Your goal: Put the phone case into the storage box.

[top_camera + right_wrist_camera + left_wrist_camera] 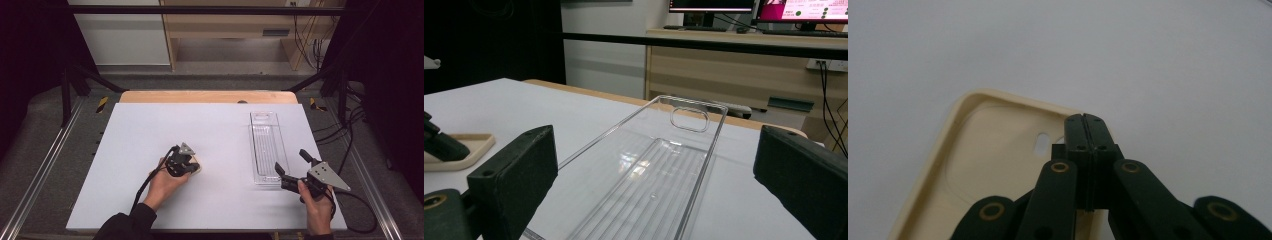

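Risk: closed left gripper (1087, 122) may skid the cream plastic phone case (993, 150) across the white table (210, 125).
Its jaws are pressed together, empty, over the case's rim at near-left; the right gripper (292, 167) stands spread by the clear plastic tray (266, 145).

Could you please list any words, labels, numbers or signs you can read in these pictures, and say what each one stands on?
No text can be read.
Monitor screens behind the table, in the right gripper view: coloured panels with lettering, too small and blurred to read.
Cream phone case, clear plastic tray, left gripper, right gripper: no lettering visible.
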The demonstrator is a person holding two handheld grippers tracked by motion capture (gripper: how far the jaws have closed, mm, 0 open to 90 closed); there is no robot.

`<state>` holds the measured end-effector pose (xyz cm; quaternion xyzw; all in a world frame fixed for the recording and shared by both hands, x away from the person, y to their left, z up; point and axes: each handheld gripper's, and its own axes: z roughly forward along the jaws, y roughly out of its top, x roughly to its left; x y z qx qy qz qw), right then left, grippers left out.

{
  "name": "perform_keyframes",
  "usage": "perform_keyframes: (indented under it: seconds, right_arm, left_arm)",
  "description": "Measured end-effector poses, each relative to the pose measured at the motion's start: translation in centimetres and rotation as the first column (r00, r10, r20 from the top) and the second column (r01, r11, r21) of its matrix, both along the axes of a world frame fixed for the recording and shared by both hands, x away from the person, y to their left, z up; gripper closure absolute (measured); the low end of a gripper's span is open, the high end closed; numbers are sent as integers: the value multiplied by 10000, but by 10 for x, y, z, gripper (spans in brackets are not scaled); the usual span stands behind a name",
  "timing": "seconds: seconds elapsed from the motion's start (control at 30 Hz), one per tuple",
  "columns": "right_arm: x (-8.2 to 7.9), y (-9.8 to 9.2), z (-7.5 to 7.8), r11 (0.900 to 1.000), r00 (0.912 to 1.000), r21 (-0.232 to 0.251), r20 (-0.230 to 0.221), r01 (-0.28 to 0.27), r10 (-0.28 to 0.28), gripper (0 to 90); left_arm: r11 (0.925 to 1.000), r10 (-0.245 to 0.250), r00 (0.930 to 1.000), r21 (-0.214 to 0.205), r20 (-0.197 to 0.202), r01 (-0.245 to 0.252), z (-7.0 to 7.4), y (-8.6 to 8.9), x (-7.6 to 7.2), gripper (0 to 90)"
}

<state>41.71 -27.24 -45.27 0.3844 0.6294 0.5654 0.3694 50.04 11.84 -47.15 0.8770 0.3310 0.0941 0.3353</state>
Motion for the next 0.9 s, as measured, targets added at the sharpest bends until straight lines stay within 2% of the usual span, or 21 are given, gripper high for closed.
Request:
perform_keyframes:
  seconds: [0.03,0.23,0.37,0.53,0.63,0.8,0.9]
  right_arm:
    - [0,0,0,10000,10000,12,-20,10,-9,42]
    - [1,1,0,10000,10000,16,-53,-35,35,42]
    - [1,1,0,10000,10000,6,-49,-35,35,43]
    - [1,1,-1,10000,10000,2,-83,-14,14,43]
    - [0,0,0,10000,10000,23,-75,-16,16,43]
    - [0,-2,0,9999,10000,111,-79,40,-40,43]
    - [0,-3,0,9999,10000,152,-81,55,-54,43]
  left_arm:
    - [9996,-263,9996,56,-31,263,0,-5,-4,900]
    - [9965,-832,9965,-109,-102,831,0,-18,-20,900]
    - [9911,-1285,9914,-388,-266,1274,-1,-31,-35,900]
    - [9837,-1762,9838,-436,-330,1747,-1,-54,-46,900]
    - [9823,-1836,9826,-434,-288,1822,-2,-68,-48,900]
    - [9842,-1666,9854,-663,-352,1640,-3,-82,-45,900]
    - [9846,-1652,9859,-626,-253,1634,-4,-92,-42,900]
